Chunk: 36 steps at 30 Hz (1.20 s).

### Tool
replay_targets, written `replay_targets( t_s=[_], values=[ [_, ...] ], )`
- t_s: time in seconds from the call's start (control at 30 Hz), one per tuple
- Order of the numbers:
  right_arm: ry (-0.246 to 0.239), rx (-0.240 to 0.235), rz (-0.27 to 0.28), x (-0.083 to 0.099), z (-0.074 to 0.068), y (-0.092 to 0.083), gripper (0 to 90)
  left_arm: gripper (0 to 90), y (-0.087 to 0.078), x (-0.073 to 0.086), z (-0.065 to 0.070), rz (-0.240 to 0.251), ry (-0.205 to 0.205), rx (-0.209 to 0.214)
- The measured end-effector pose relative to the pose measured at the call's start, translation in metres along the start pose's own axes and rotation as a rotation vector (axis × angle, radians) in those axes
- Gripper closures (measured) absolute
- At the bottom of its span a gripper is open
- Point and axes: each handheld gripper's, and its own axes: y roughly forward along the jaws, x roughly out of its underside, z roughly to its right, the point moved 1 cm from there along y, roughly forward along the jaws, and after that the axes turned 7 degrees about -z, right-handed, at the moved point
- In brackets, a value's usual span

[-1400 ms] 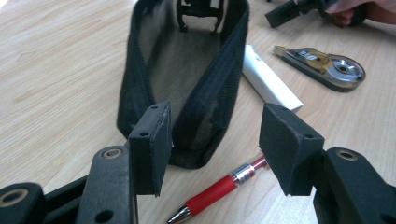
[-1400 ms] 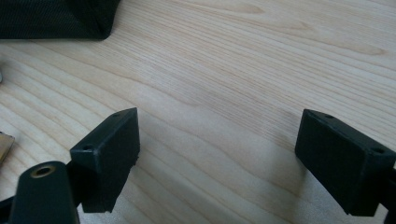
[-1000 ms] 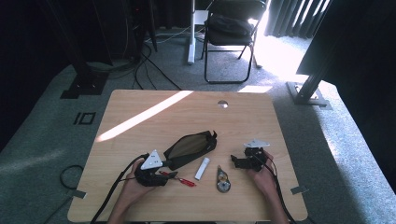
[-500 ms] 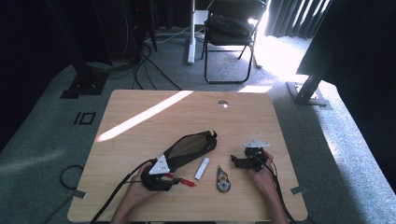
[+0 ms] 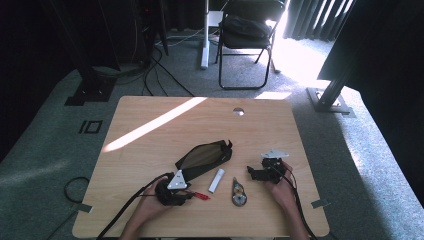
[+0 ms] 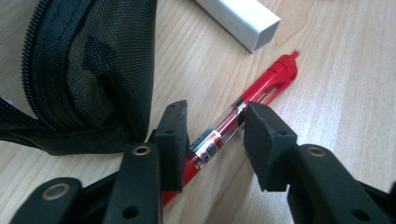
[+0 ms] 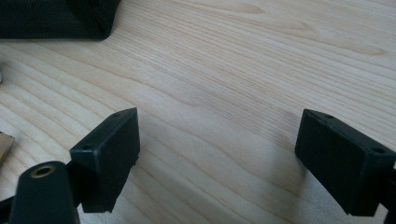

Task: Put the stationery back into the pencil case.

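Red pen [image 6: 243,109] flat on desk [image 5: 150,150], just beside mesh pouch [image 6: 88,70]. Left gripper [image 6: 212,140] fingers astride its clear barrel, just been closing, not yet pinching. Right gripper [image 7: 217,158] fingers wide, empty. Light, stiff, smooth plastic, likely to roll; best gripped mid-barrel.

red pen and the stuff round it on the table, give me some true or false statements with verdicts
1. The red pen lies between the jaws of the left gripper. True; the jaws have just been closing around it.
2. The red pen is inside the black mesh pouch. False; it lies on the wooden table beside the pouch.
3. The right gripper is open over bare wood. True.
4. The white bar is clamped in the right gripper. False; it lies free on the table near the pen's clip end.
5. The pouch's zipper is open. True.
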Motion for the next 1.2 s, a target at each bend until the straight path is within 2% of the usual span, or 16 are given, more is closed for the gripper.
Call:
replay_targets(
  t_s=[0.27,0.47,0.57,0.67,0.77,0.93,1.1,1.2],
  values=[
    [0.0,0.0,0.0,0.0,0.0,0.0,13.8,70.5,-0.003,0.0018,0.0012,-0.013,0.008,0.01],
    [0.0,0.0,0.0,0.0,0.0,0.0,13.8,78.1,-0.0051,0.0031,0.0001,-0.023,-0.002,0.015],
    [0.0,0.0,0.0,0.0,0.0,0.0,13.7,77.6,-0.005,0.0031,-0.0003,-0.024,-0.005,0.014],
    [0.0,0.0,0.0,0.0,0.0,0.0,13.8,71.8,-0.0035,0.002,-0.0007,-0.02,-0.021,0.024],
    [0.0,0.0,0.0,0.0,0.0,0.0,13.8,68.5,-0.0025,0.0003,0.0007,-0.024,-0.02,0.025],
    [0.0,0.0,0.0,0.0,0.0,0.0,13.8,69.9,-0.0028,-0.001,0.0005,-0.036,-0.016,0.032],
    [0.0,0.0,0.0,0.0001,0.0,0.0,13.8,78.2,-0.003,-0.0008,-0.0024,-0.035,-0.026,0.043],
    [0.0,0.0,0.0,0.0,0.0,0.0,13.8,78.7,-0.0031,-0.0008,-0.003,-0.036,-0.026,0.045]
  ],
)
